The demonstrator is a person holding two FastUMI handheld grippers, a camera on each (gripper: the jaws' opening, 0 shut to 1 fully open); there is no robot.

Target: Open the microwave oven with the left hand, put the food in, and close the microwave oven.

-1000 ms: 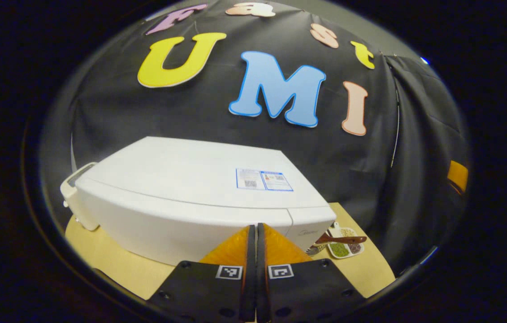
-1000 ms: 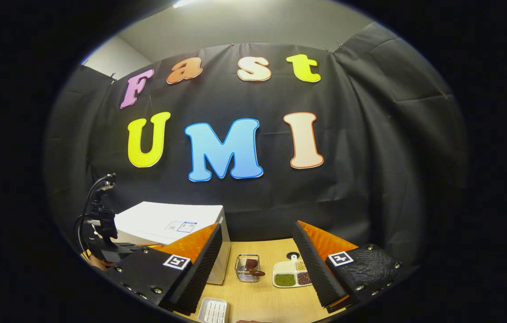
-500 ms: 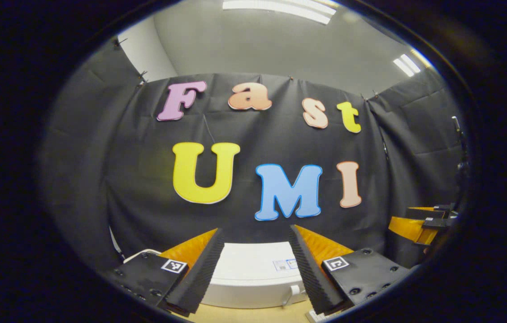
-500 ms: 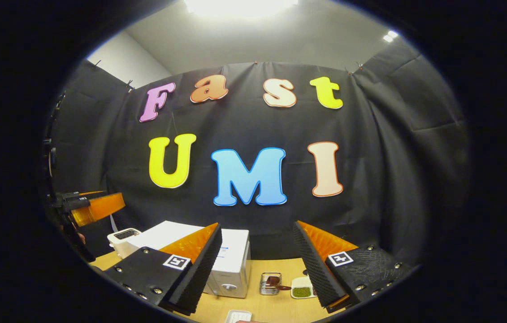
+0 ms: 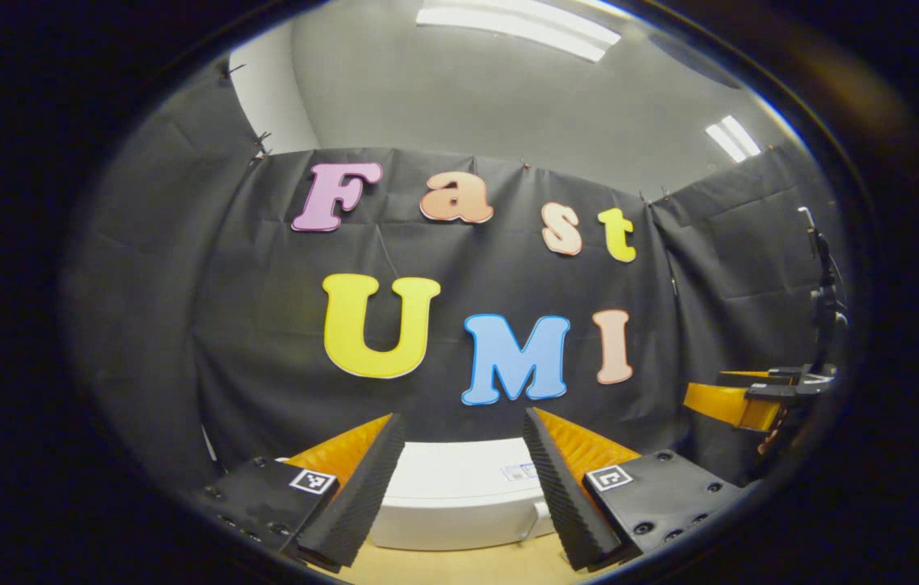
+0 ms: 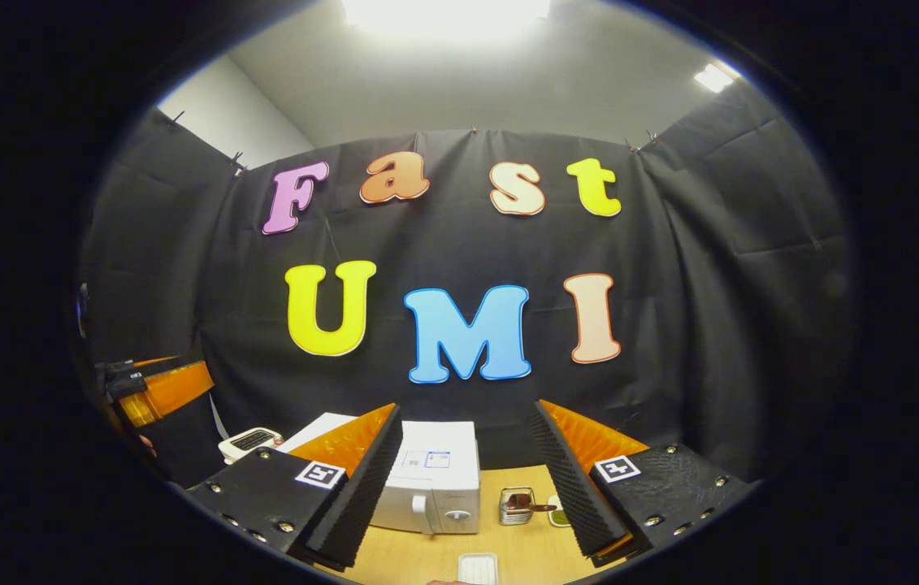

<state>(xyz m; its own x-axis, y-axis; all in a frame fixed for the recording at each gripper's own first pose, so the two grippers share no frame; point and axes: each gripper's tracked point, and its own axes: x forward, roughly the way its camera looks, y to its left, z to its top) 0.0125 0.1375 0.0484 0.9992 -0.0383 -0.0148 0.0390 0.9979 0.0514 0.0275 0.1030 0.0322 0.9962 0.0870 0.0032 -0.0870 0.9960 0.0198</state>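
Both grippers are held up and back from a wooden table (image 6: 426, 552), facing the booth's black cloth wall. The left gripper (image 5: 463, 487) has its fingers spread wide and grips nothing; the right gripper (image 6: 467, 487) is likewise wide apart and empty. The white microwave (image 6: 431, 487) sits at six o'clock in the right gripper view, between the fingers, door closed, a handle and a round knob on its front. A small wire basket (image 6: 516, 505) stands just beside it at its three o'clock. The opening step appears not yet begun; next, the left gripper likely must drop to the door handle.
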